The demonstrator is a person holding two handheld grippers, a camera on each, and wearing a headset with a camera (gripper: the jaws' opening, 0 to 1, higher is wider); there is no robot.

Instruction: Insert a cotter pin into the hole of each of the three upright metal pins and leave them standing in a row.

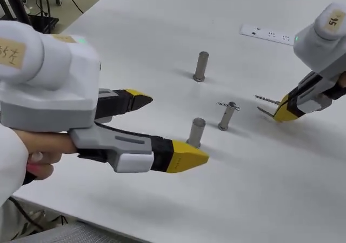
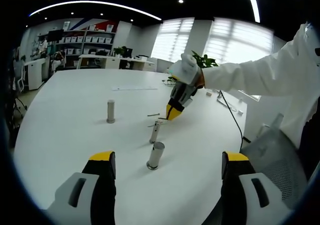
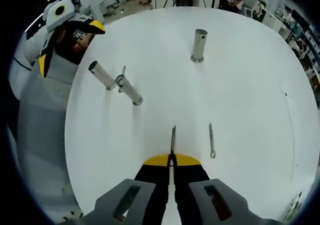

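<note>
Jaws, left gripper (image 1: 168,127) — spread wide, holding nothing, low over the bench (image 1: 162,210), with the near metal pin (image 1: 195,132) standing just ahead of the gap between them.

Jaws, right gripper (image 3: 172,157) — pressed together on the held cotter pin (image 3: 172,139), which sticks straight out past the tips.

Loose cotter pin (image 3: 211,140) — lying flat on the bench, just beside the held one.

Middle metal pin (image 1: 227,116) — upright, with the fitted cotter pin (image 1: 228,106) already through its hole near the top.

Far metal pin (image 1: 201,66) — upright, hole unfilled, well apart from the other two.

Status, judged: one of three done; two pins left to fit.

Hazards, judged:
- The near metal pin is not clamped, so a sideways push from the cotter pin could topple or slide it.
- The pin is gripped by one end only, so it may pivot in the jaws and miss the small hole.
- The near and middle pins stand close together; a wide left jaw closing in could knock the finished one over.
</note>
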